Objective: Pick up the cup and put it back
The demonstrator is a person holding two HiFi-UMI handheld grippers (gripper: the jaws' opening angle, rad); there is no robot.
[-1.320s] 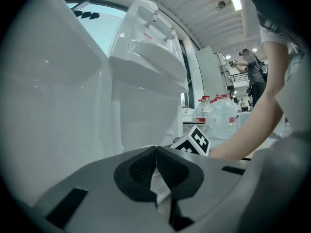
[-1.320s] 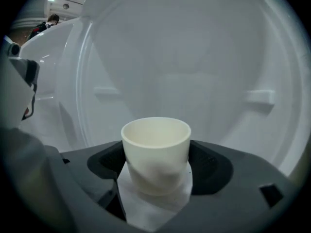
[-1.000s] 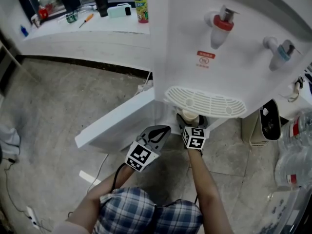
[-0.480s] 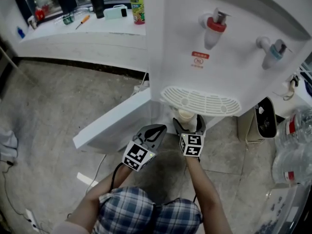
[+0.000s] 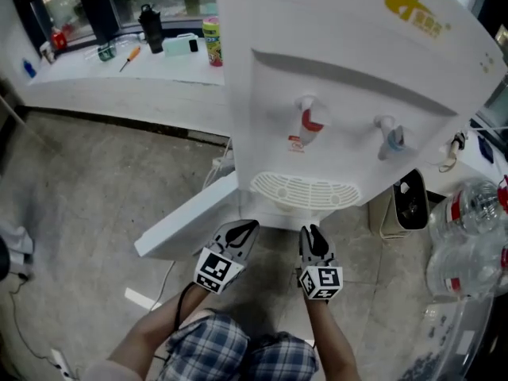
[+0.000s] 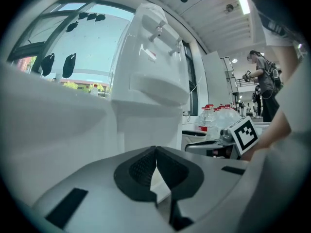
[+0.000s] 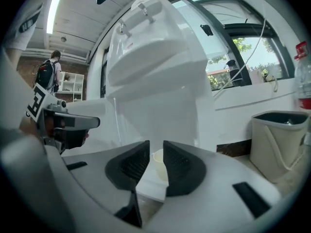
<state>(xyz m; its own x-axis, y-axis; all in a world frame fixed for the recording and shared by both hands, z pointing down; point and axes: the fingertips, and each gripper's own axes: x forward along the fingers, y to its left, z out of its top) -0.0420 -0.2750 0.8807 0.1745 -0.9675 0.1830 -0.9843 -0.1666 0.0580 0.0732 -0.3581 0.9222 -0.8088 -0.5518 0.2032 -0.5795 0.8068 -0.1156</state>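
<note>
Right gripper view: the right gripper (image 7: 156,148) is seen released, its jaws slightly apart with nothing gripped. One cup (image 7: 158,161) is stood just ahead of them on a white ledge (image 7: 151,187) at the foot of the water dispenser (image 5: 341,86). The left gripper (image 5: 248,228) is clenched on nothing, a white panel (image 5: 182,222) just to its left, and open floor (image 5: 95,181) beyond. Two taps are counted above, a red tap (image 5: 311,121) and a blue tap (image 5: 393,137). One bin (image 7: 279,132) is stood to the right gripper's right; its contents cannot be told.

Water dispenser (image 5: 341,78) — glossy white plastic; floor (image 5: 87,189) — rough grey concrete; cup (image 7: 158,161) pale, smooth, matt.
</note>
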